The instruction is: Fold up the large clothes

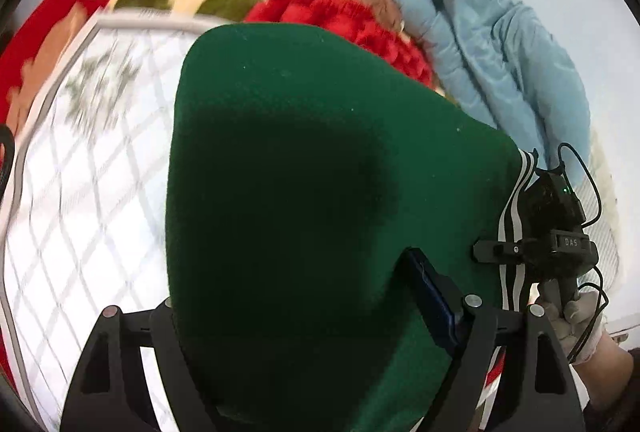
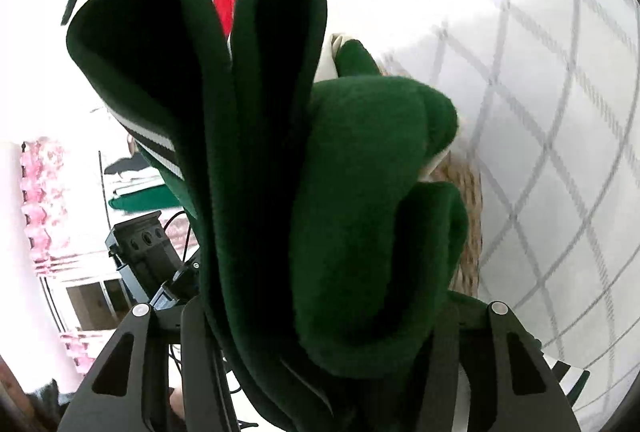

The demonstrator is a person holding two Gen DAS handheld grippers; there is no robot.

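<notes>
Both grippers clamp the green garment point(image 1: 304, 192).
Left gripper point(image 1: 320, 316) holds a wide fold; right gripper point(image 2: 320, 328) pinches bunched layers above the bed point(image 1: 80, 192).

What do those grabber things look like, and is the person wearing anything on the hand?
Both are black. The left gripper has angular finger frames with cut-out slots and round silver bolts, plus a dark blue pad. The right gripper is built the same way; seen from the left camera, it is a black boxy unit with small white lettering, a tiny green light and thin black cables. The hand holding it wears a pale glove.
</notes>
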